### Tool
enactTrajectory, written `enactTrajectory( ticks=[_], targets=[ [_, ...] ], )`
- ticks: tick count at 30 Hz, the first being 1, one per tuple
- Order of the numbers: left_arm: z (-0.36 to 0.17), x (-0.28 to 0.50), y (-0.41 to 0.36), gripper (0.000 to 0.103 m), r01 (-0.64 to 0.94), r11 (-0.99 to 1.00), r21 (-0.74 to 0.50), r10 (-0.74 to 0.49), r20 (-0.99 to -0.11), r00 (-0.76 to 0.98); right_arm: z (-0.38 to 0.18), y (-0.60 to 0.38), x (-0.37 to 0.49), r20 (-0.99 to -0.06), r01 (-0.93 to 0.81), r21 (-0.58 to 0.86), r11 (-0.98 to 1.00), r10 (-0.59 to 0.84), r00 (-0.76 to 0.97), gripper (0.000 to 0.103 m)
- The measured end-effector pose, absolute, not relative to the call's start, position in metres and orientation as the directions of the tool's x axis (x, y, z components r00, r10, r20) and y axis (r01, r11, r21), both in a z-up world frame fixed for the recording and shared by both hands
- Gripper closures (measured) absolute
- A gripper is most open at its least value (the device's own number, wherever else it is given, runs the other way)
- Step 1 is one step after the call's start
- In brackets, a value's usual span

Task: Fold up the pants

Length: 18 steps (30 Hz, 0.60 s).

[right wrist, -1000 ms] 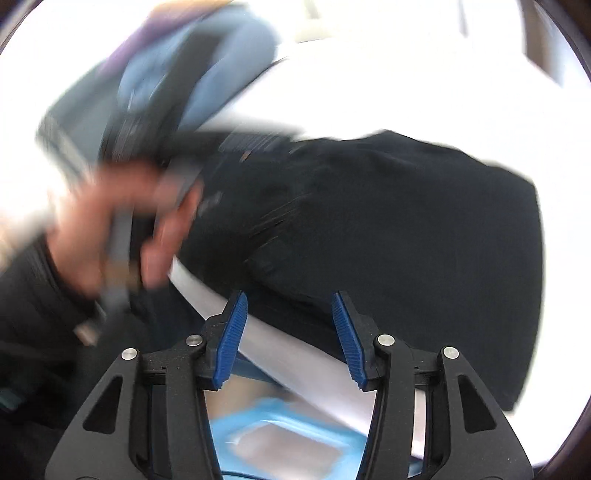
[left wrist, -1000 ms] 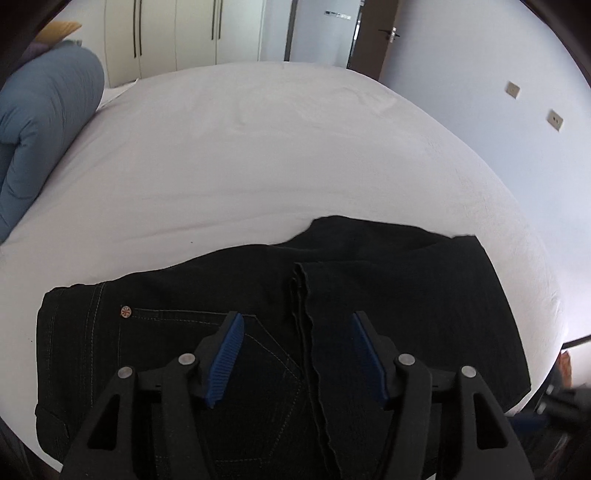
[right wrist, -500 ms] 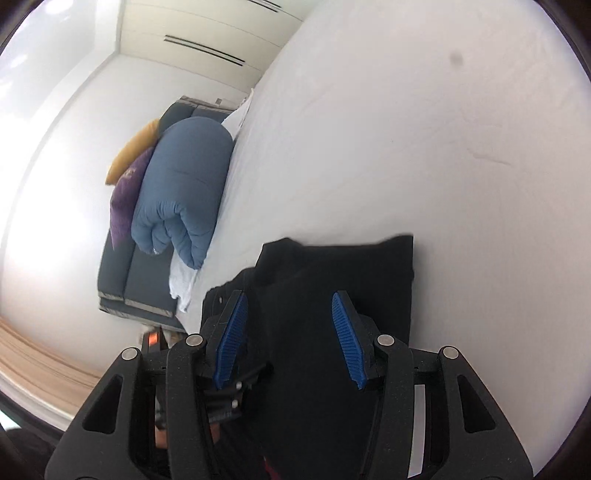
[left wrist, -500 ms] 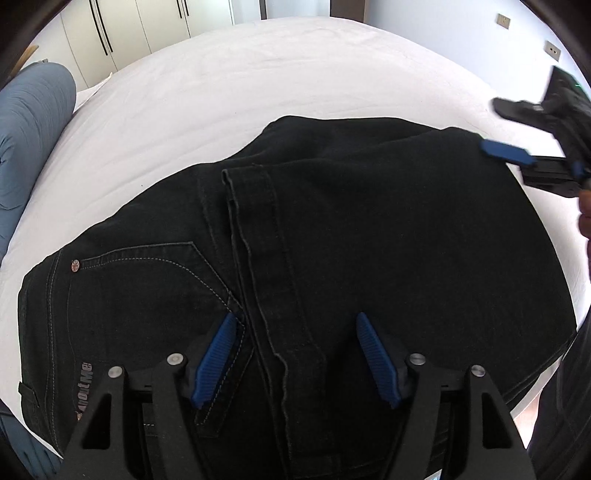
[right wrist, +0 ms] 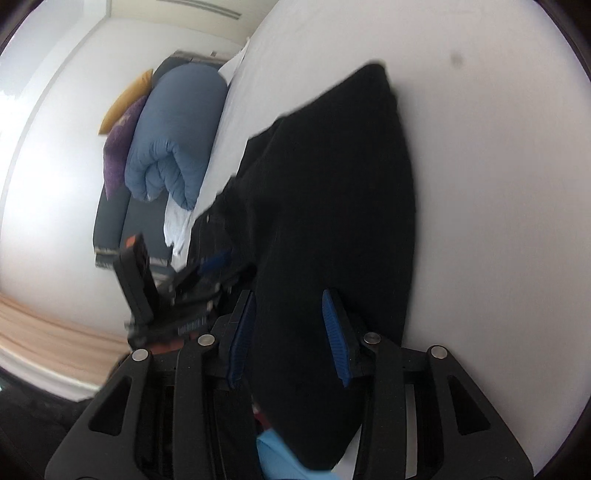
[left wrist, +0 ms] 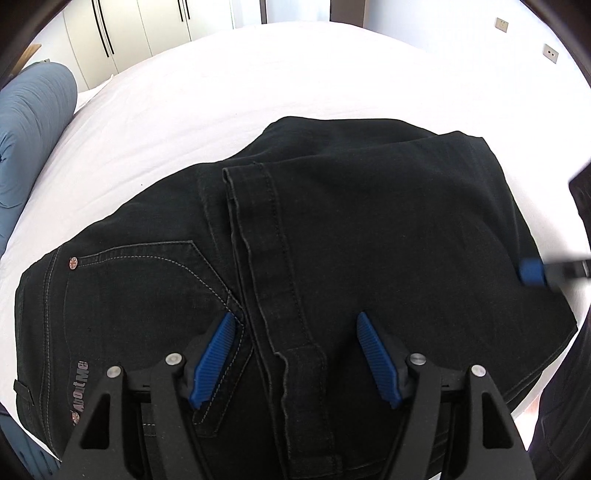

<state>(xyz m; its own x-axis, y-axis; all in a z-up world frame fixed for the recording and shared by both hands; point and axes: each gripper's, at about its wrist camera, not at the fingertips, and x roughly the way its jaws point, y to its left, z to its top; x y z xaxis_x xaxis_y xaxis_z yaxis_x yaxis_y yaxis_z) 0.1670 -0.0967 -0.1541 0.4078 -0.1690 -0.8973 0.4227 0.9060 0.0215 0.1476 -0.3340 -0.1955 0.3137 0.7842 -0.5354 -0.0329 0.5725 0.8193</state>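
Note:
Black denim pants [left wrist: 351,240] lie folded on the white bed [left wrist: 258,92], leg hems laid over the seat with its back pocket [left wrist: 147,291]. My left gripper [left wrist: 293,354] is open, hovering low over the hem edge near the bed's front. My right gripper [right wrist: 288,332] is open over the pants' folded right end [right wrist: 332,184]; cloth lies between its jaws, not clamped. One of its blue fingertips [left wrist: 532,271] shows at the right edge of the left wrist view. The left gripper [right wrist: 177,284] also shows blurred in the right wrist view.
A rolled blue duvet [left wrist: 29,122] lies at the bed's left side, also in the right wrist view [right wrist: 173,140] beside purple and yellow cushions [right wrist: 118,147]. White wardrobes [left wrist: 147,29] stand behind the bed. The bed's front edge is close below both grippers.
My left gripper has drawn back slightly from the pants. My right gripper has moved forward and lower over the folded right end, so the pants fill more of its view.

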Motion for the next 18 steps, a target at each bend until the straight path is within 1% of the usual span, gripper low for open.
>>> enactTrajectory(
  ticks=[2, 10, 12, 14, 16, 18],
  targets=[
    [-0.154, 0.168, -0.096, 0.032, 0.422, 0.906, 0.019, -0.171, -0.896, 0.409, -0.192, -0.323, 0.121, -0.544, -0.046, 0.812, 0.582, 0.782, 0.303, 0.068],
    [-0.154, 0.168, -0.096, 0.032, 0.424, 0.905, 0.021, -0.175, -0.891, 0.418, -0.183, -0.305, 0.068, -0.57, -0.054, 0.796, 0.603, 0.776, 0.272, 0.068],
    [-0.154, 0.168, -0.095, 0.032, 0.424, 0.906, 0.019, -0.178, -0.89, 0.42, -0.178, -0.298, 0.059, -0.604, -0.072, 0.774, 0.629, 0.767, 0.218, 0.067],
    [-0.154, 0.168, -0.095, 0.032, 0.425, 0.905, 0.018, -0.18, -0.888, 0.422, -0.17, -0.29, 0.055, -0.653, -0.105, 0.731, 0.674, 0.736, 0.179, 0.064],
    [-0.154, 0.167, -0.095, 0.032, 0.425, 0.905, 0.017, -0.183, -0.887, 0.425, -0.155, -0.295, 0.056, -0.613, -0.129, 0.755, 0.644, 0.761, 0.213, 0.064],
    [-0.154, 0.167, -0.095, 0.032, 0.423, 0.906, 0.015, -0.185, -0.885, 0.427, -0.136, -0.304, 0.066, -0.539, -0.154, 0.793, 0.59, 0.796, 0.275, 0.064]
  ],
)
